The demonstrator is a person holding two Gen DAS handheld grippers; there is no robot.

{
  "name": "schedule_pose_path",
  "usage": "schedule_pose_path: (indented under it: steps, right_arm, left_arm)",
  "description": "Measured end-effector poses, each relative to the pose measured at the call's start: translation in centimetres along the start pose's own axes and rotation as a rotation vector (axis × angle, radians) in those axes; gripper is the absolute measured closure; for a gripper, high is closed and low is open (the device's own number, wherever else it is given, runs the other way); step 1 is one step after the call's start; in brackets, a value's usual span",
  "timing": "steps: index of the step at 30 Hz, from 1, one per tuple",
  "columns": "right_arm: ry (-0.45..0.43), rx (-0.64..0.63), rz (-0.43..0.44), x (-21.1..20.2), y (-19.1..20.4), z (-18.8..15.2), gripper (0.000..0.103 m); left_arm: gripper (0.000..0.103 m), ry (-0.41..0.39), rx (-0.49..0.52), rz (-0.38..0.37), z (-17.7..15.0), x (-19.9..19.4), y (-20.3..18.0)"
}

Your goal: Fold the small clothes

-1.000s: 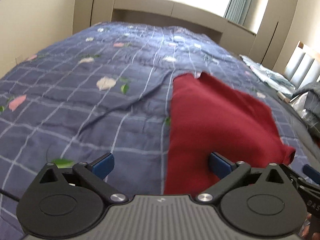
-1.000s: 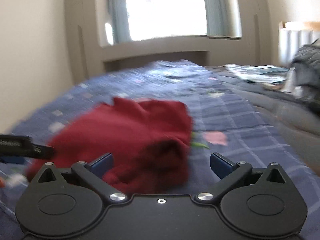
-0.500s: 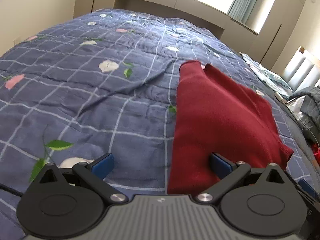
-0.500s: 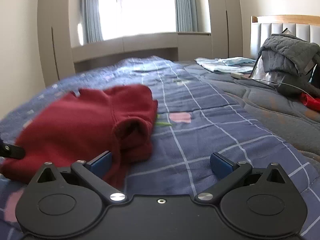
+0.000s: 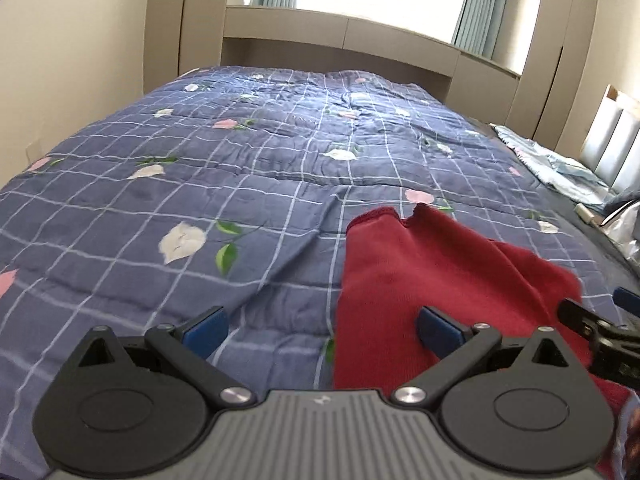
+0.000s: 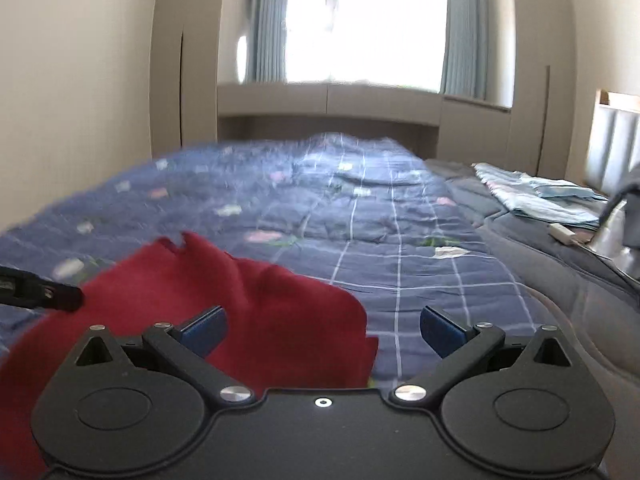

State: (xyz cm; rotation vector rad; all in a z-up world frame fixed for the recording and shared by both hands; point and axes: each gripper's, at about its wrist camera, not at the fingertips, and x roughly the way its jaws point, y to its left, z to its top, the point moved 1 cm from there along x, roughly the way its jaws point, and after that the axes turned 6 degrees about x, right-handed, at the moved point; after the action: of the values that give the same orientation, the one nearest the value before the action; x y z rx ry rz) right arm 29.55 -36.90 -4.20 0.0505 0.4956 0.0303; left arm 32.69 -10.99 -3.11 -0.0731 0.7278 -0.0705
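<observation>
Red garment (image 5: 432, 272) now lies flatter; both hand-held grippers (image 5: 320, 330) (image 6: 322, 330) stay released, empty.

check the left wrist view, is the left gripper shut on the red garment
No, the left gripper is open, its fingers apart above the red garment.

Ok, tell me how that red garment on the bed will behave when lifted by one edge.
The red garment looks like soft knit lying in folds, so it will probably droop and unfold. It seems light, and may drag across the quilt instead of sliding cleanly.
</observation>
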Motion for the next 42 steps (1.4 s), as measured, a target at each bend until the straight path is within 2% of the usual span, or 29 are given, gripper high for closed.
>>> schedule_pose_path:
  steps: [4, 8, 17, 22, 42]
  right_arm:
    - [0.040, 0.010, -0.055, 3.1, -1.0, -0.3, 0.001]
    - [0.066, 0.102, -0.048, 4.2, -2.4, -1.8, 0.001]
    - [0.069, 0.174, -0.032, 4.5, -3.2, -2.5, 0.001]
    - [0.081, 0.212, -0.008, 4.7, -3.7, -2.5, 0.001]
    - [0.078, 0.211, -0.008, 4.5, -3.8, -2.6, 0.001]
  left_arm:
    - [0.000, 0.022, 0.015, -0.006, -0.2, 2.0, -0.4]
    - [0.000, 0.026, 0.012, -0.013, -1.2, 3.1, -0.5]
    - [0.000, 0.022, -0.003, -0.031, -1.6, 3.8, -0.1]
    - [0.000, 0.007, 0.010, -0.016, -1.8, 3.6, -0.4]
    - [0.000, -0.002, 0.024, -0.002, -1.9, 3.4, -0.8]
